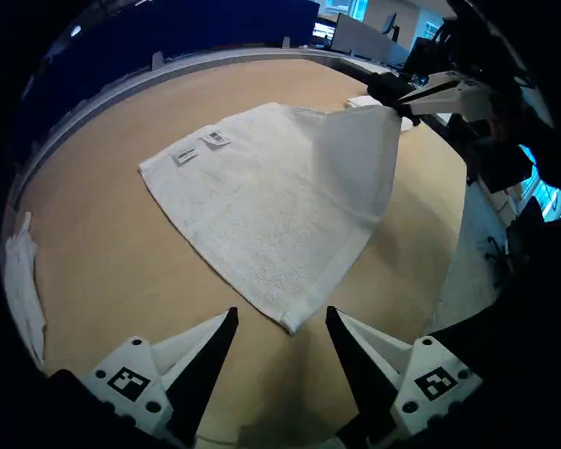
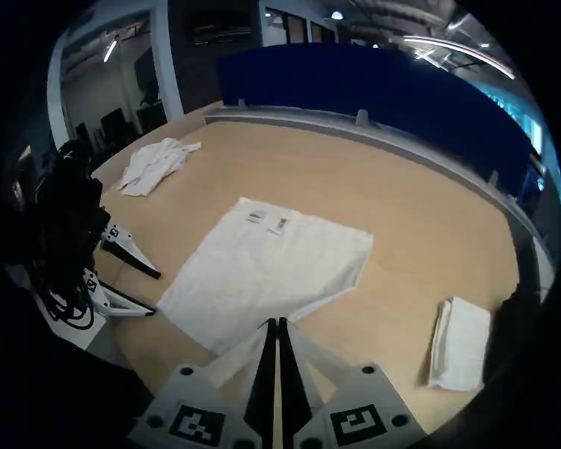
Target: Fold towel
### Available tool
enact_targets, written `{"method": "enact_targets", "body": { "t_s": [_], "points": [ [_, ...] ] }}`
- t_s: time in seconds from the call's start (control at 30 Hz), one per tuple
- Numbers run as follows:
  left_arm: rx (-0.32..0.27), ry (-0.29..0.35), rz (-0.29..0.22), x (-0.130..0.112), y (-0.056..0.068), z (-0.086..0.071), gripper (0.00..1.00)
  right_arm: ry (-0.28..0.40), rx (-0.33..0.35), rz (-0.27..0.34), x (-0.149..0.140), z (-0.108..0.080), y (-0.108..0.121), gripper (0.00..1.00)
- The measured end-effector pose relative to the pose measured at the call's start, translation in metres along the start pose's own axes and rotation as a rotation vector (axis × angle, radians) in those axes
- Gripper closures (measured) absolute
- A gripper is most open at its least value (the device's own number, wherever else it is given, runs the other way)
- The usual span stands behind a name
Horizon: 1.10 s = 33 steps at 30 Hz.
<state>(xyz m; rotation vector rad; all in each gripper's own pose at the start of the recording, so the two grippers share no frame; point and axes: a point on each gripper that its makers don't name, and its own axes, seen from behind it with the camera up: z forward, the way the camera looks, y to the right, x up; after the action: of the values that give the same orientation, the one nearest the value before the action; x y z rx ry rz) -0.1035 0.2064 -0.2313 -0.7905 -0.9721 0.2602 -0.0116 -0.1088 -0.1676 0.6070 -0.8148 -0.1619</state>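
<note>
While my right gripper [image 2: 278, 329] pinches one corner of the white towel [image 2: 269, 262] and holds it lifted off the wooden table [image 2: 400, 224], my left gripper [image 1: 280, 313] stands spread wide, gripping nothing, the towel's near corner lying just ahead of its tips. Most of the towel lies flat mid-table. A crumpled cloth [image 2: 157, 165] and a folded cloth [image 2: 460, 340] sit well apart from it.
</note>
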Motion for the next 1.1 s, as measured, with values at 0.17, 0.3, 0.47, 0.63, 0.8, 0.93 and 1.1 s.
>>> {"method": "enact_targets", "body": {
  "t_s": [0.17, 0.3, 0.47, 0.63, 0.8, 0.93, 1.1],
  "points": [
    [-0.009, -0.007, 0.006, -0.005, 0.005, 0.0, 0.13, -0.001, 0.001, 0.0, -0.002, 0.0, -0.001, 0.98],
    [0.002, -0.011, 0.028, -0.008, 0.005, 0.004, 0.19, -0.001, 0.001, -0.003, -0.002, 0.001, 0.0, 0.98],
    [0.04, 0.0, 0.077, -0.009, 0.001, 0.01, 0.32, 0.004, 0.0, -0.002, 0.001, 0.001, 0.0, 0.98],
    [0.068, 0.009, 0.133, -0.011, -0.001, 0.013, 0.42, 0.005, -0.001, -0.002, 0.002, 0.001, 0.0, 0.98],
    [0.076, 0.01, 0.178, -0.013, 0.002, 0.012, 0.51, 0.006, -0.003, -0.001, 0.002, 0.0, 0.0, 0.98],
    [0.072, 0.007, 0.202, -0.013, 0.007, 0.012, 0.7, 0.006, -0.003, 0.0, 0.002, 0.0, -0.001, 0.98],
    [0.08, 0.011, 0.196, -0.012, 0.011, 0.01, 0.85, 0.009, -0.004, 0.0, 0.003, -0.001, -0.002, 0.98]
  ]
}}
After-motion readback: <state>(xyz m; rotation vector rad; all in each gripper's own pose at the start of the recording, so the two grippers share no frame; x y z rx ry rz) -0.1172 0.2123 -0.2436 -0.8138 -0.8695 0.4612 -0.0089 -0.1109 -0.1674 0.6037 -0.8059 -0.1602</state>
